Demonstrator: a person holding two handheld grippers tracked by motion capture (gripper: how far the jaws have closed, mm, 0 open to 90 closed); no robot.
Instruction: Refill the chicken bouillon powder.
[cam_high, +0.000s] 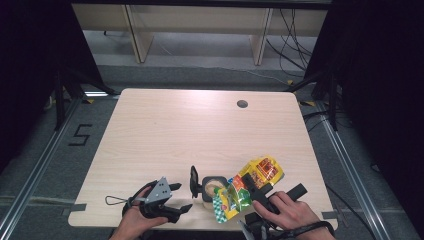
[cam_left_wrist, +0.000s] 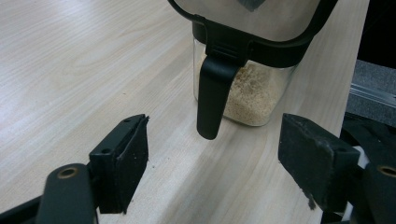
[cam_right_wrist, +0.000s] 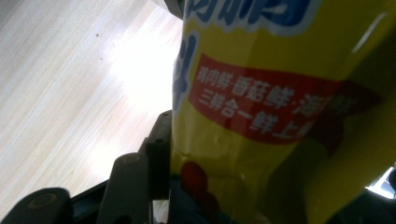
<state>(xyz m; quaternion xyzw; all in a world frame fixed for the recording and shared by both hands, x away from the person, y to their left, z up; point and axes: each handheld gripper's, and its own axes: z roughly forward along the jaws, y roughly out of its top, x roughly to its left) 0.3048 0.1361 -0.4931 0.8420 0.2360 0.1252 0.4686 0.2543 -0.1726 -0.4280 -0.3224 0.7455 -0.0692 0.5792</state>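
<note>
A small clear container (cam_high: 212, 186) with beige granules (cam_left_wrist: 252, 95) stands near the table's front edge. Its black-rimmed lid (cam_high: 194, 182) is flipped open and stands upright, and the latch (cam_left_wrist: 212, 100) hangs down. My left gripper (cam_high: 176, 196) rests left of the container, open and empty (cam_left_wrist: 215, 163), with the jaws pointed at it. My right gripper (cam_high: 257, 188) is shut on a yellow and green snack bag (cam_high: 260, 172). The bag is tilted with its lower end over the container's mouth. One finger (cam_right_wrist: 159, 149) presses on the bag (cam_right_wrist: 280, 93); the other is hidden behind it.
The pale wooden table (cam_high: 200, 135) has a round cable hole (cam_high: 242, 104) at the back right. Wooden furniture legs and loose cables lie on the floor beyond the table. Dark curtains flank both sides.
</note>
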